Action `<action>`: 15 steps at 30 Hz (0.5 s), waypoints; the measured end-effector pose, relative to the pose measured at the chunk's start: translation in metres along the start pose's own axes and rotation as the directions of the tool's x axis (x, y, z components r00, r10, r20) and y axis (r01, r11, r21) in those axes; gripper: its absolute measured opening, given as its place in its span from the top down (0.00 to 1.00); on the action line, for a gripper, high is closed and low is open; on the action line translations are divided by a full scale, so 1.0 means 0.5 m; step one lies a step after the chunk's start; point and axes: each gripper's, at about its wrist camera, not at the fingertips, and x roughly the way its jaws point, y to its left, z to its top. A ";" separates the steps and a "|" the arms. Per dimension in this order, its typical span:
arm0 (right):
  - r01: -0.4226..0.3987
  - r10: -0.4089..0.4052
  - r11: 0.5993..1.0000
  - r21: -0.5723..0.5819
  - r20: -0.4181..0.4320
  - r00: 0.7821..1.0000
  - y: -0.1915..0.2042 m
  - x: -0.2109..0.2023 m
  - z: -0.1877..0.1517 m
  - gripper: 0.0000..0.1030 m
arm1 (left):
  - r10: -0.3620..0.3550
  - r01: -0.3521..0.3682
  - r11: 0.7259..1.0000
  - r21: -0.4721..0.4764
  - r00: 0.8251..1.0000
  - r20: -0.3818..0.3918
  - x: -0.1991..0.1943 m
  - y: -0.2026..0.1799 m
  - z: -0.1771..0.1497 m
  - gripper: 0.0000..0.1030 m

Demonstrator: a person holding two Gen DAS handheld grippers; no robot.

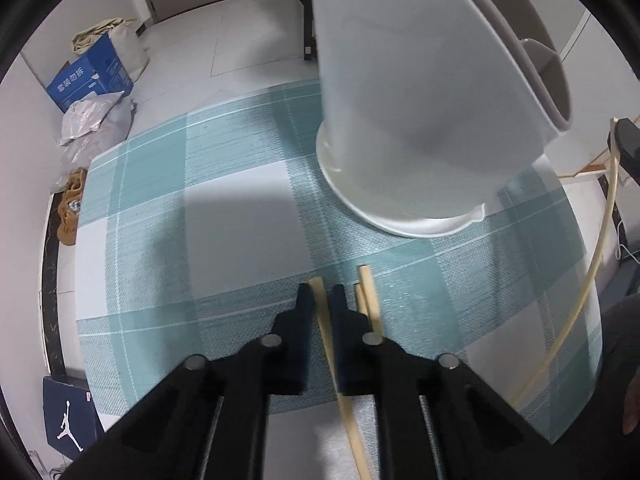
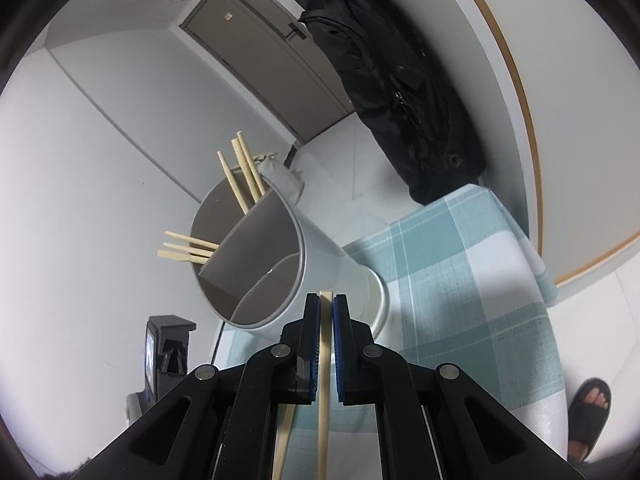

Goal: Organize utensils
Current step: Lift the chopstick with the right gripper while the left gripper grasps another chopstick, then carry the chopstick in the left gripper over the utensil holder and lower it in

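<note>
The tall white plastic utensil holder with grey inner dividers (image 2: 256,264) stands on the counter (image 1: 240,216) under a teal-and-white checked cloth. Six pale wooden chopsticks (image 2: 244,176) already stand in two compartments.

The left gripper (image 1: 322,300) has its jaws pinching one chopstick (image 1: 326,340) lying on the cloth; two more loose chopsticks (image 1: 370,300) lie just beside. The right gripper (image 2: 326,308) has its jaws pressed on another chopstick (image 2: 325,360), near the holder's rim.

Judged partly done. The counter edge drops away near the holder; open floor lies beyond.
</note>
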 end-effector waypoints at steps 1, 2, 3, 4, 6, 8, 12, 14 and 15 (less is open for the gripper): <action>0.000 0.000 1.000 -0.002 0.002 1.000 0.000 -0.001 0.000 0.95 | -0.001 0.001 1.000 -0.001 1.000 0.000 0.000 0.001 0.004 0.96; 0.000 0.000 1.000 -0.002 0.005 1.000 -0.001 -0.002 0.001 0.95 | -0.010 0.010 1.000 -0.007 1.000 0.004 0.000 0.004 0.002 0.97; 0.002 -0.002 1.000 -0.001 0.006 1.000 -0.003 -0.003 0.001 0.95 | -0.017 0.018 1.000 -0.013 1.000 0.008 -0.001 0.007 0.001 0.97; 0.003 -0.003 1.000 0.000 0.007 1.000 -0.004 -0.003 0.001 0.95 | -0.018 0.018 1.000 -0.021 1.000 0.012 -0.004 0.010 0.000 0.97; 0.008 -0.008 1.000 0.001 0.010 1.000 -0.007 -0.004 0.001 0.95 | -0.028 0.030 0.999 -0.044 0.999 0.040 -0.012 0.018 0.001 0.97; 0.001 -0.001 1.000 0.001 0.015 1.000 -0.007 -0.006 0.001 0.95 | -0.044 0.050 0.996 -0.070 0.995 0.094 -0.035 0.025 -0.004 0.97; -0.018 0.019 0.999 -0.033 0.032 0.999 0.007 -0.013 -0.003 0.95 | -0.031 0.054 0.993 -0.107 0.977 0.212 -0.084 0.032 -0.018 0.97; -0.024 0.027 0.998 -0.058 0.043 0.999 0.018 -0.019 -0.007 0.95 | -0.026 0.059 0.992 -0.111 0.960 0.278 -0.114 0.032 -0.030 0.97; -0.026 0.029 0.998 -0.065 0.046 0.999 0.021 -0.021 -0.008 0.95 | -0.023 0.060 0.992 -0.115 0.954 0.298 -0.124 0.032 -0.034 0.97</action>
